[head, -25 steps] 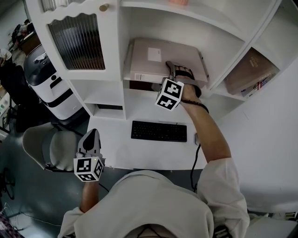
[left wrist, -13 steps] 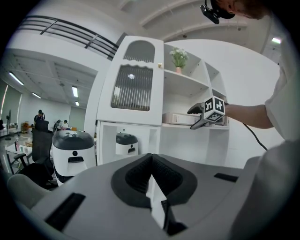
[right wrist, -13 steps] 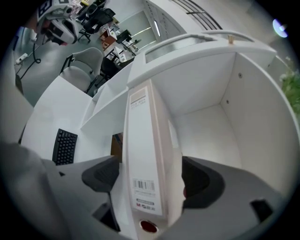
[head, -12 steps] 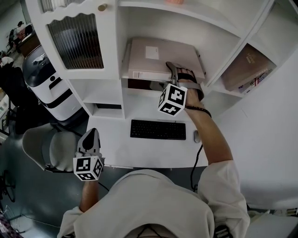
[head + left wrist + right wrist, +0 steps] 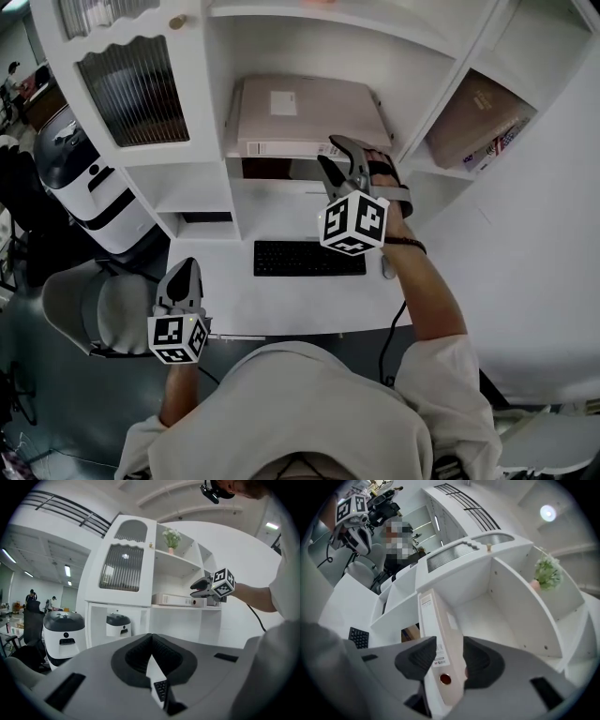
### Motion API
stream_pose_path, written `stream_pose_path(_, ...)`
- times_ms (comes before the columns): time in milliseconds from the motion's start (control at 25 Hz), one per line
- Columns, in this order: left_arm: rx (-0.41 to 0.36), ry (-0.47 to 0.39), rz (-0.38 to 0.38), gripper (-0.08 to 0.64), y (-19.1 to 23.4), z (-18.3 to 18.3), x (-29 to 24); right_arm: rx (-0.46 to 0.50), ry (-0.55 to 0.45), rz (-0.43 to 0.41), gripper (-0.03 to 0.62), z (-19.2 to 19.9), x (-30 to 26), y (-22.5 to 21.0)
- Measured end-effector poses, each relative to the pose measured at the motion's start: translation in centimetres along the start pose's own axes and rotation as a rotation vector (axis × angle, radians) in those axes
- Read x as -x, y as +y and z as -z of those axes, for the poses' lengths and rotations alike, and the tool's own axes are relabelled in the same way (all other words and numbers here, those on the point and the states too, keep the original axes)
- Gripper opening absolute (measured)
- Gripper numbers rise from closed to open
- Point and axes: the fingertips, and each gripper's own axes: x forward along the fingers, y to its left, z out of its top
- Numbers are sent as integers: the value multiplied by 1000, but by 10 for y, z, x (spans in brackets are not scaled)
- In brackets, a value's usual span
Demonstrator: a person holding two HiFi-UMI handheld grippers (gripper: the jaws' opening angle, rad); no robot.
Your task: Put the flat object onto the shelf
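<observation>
The flat object is a beige binder lying flat on the white shelf above the desk. My right gripper hangs just in front of the binder's front edge, clear of it. In the right gripper view the binder's spine shows through the gap of that gripper, beyond the pads. Its jaws have just been closing, and they press on nothing. My left gripper hangs low at the left beside the desk, its pads together and empty. From there the binder and the right gripper are visible.
A black keyboard and a mouse lie on the desk below the shelf. Books lean in the right compartment. At the left are a ribbed-glass cabinet door, a white machine and a grey chair.
The right gripper has drawn back from the binder toward me, risen, and narrowed its jaws. The binder stays on the shelf. The left gripper has barely shifted.
</observation>
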Motion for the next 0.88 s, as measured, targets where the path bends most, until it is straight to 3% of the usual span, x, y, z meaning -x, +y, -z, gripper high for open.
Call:
stream_pose_path(320,-5,3,19,-8,-11,0,1,-103,-37,58,147,3,26,-6)
stream_pose_path(880,-14,-2,33,-8,-19,-2,9,-414,-128,173,15,7,68,-13)
